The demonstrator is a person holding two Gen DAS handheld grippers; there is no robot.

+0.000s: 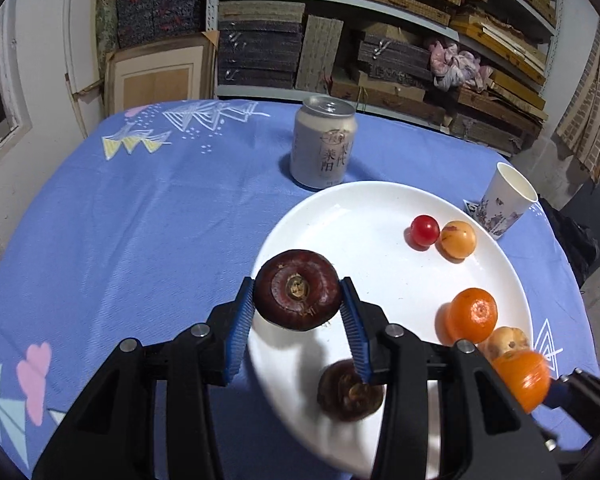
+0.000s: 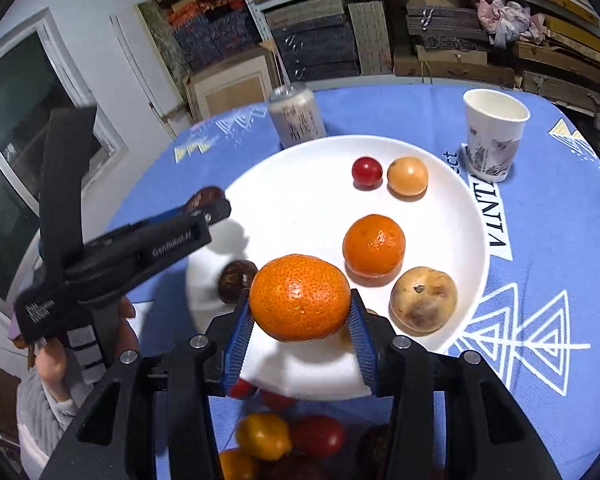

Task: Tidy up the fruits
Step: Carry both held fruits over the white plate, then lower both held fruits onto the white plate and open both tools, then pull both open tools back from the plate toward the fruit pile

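Storage shelves [image 1: 380, 40] packed with flat boxes fill the back wall; a table under a blue patterned cloth [image 1: 140, 220] stands in front.

White plate [image 1: 340, 220] mid-table. Drink can [image 1: 323, 142] just past its rim at 12 o'clock, paper cup [image 1: 508, 204] off the rim at about 2.

On the plate: red cherry tomato [image 1: 425, 231] touching a small yellow-orange fruit [image 1: 458, 239] toward 1–2 o'clock; an orange [image 2: 374, 245] near centre-right; a spotted tan fruit [image 2: 424, 299] just beside it at 4–5; a dark brown water chestnut [image 1: 350, 392] at the near edge, 7 o'clock.

Left gripper [image 1: 298, 292]: jaws partly closed, blue pads pressed on both sides of another dark brown chestnut [image 1: 298, 290], held over the plate's left rim, around 9 o'clock.

Right gripper [image 2: 300, 300]: jaws partly closed, pads clamped on a second, bigger orange [image 2: 300, 298], held above the plate's near side, about 6 o'clock.

Off the plate at the near edge, right wrist view: loose pile of small red and yellow fruits [image 2: 284, 436], partly hidden by the gripper body.

A hand [image 2: 52, 360] on the left gripper's handle shows at 8 o'clock in the right wrist view.
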